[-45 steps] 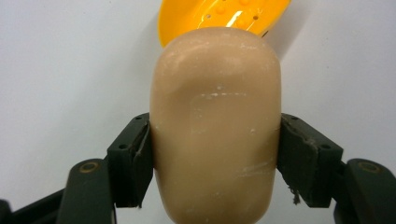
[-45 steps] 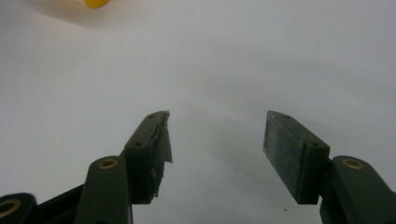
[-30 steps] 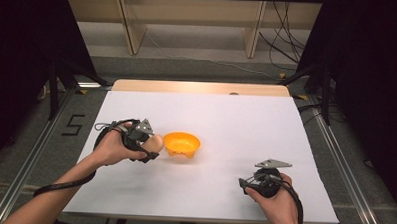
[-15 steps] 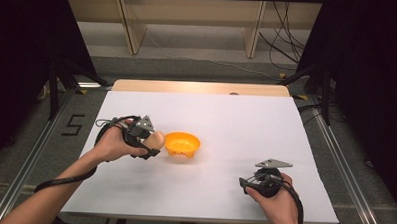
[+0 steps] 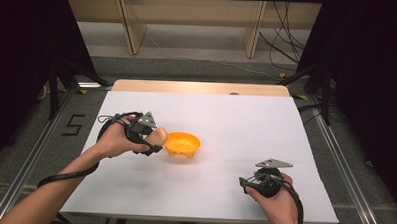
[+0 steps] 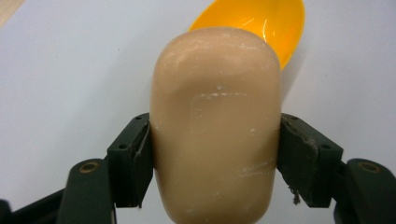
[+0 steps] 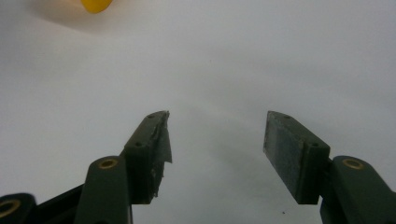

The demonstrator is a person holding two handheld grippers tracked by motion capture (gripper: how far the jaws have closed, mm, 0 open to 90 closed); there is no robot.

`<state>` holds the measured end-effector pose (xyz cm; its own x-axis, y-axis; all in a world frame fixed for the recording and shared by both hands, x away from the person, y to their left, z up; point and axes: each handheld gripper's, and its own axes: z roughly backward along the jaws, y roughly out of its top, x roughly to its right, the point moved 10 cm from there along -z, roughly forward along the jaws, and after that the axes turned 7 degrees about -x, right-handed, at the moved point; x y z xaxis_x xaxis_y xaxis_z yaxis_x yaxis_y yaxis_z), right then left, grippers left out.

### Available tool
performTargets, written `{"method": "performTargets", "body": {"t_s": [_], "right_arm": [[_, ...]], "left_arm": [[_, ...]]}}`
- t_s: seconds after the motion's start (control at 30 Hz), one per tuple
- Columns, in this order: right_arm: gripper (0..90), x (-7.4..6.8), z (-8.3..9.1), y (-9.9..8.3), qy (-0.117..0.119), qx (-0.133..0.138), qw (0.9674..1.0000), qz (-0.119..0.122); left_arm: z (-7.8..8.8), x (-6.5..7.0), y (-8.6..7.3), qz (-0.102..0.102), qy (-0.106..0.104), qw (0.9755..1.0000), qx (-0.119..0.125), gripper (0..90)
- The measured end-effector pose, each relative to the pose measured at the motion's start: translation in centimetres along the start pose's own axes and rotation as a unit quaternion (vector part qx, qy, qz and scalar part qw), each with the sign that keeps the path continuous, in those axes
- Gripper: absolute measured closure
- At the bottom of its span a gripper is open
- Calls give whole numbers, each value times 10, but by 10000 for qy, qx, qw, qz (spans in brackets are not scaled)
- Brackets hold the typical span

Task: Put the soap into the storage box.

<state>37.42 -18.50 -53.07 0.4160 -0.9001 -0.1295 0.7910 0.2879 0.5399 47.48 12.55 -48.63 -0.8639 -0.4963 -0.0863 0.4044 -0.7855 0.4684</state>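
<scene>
A tan, rounded bar of soap (image 6: 215, 126) is clamped between the two black jaws of my left gripper (image 6: 215, 161). In the high view that gripper (image 5: 153, 140) hovers left of centre and holds the soap (image 5: 159, 137) right at the left rim of an orange bowl (image 5: 183, 144). The bowl (image 6: 261, 23) shows just past the soap in the left gripper view. My right gripper (image 5: 244, 184) rests low near the table's front right, jaws apart with nothing between them (image 7: 217, 149). A sliver of the orange bowl (image 7: 95, 4) shows at the top left of the right gripper view.
A white sheet (image 5: 236, 123) covers the table, with a bare wooden strip (image 5: 202, 88) along its far edge. Beyond the table stand shelf legs and loose cables (image 5: 281, 55) on the floor. Black cables trail from both grippers.
My left gripper has carried the soap slightly to the right, up to the bowl's rim. The right gripper has kept still.
</scene>
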Motion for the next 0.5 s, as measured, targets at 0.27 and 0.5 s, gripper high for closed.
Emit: {"method": "performTargets", "body": {"t_s": [0.27,0.5], "right_arm": [[411,2,2,-1,-95,-28,9999,-18],[411,2,2,1,-76,19,9999,-64]], "left_arm": [[1,-1,4,-76,24,10000,30,324],[0,-3,6,-169,3,9998,-46,324]]}}
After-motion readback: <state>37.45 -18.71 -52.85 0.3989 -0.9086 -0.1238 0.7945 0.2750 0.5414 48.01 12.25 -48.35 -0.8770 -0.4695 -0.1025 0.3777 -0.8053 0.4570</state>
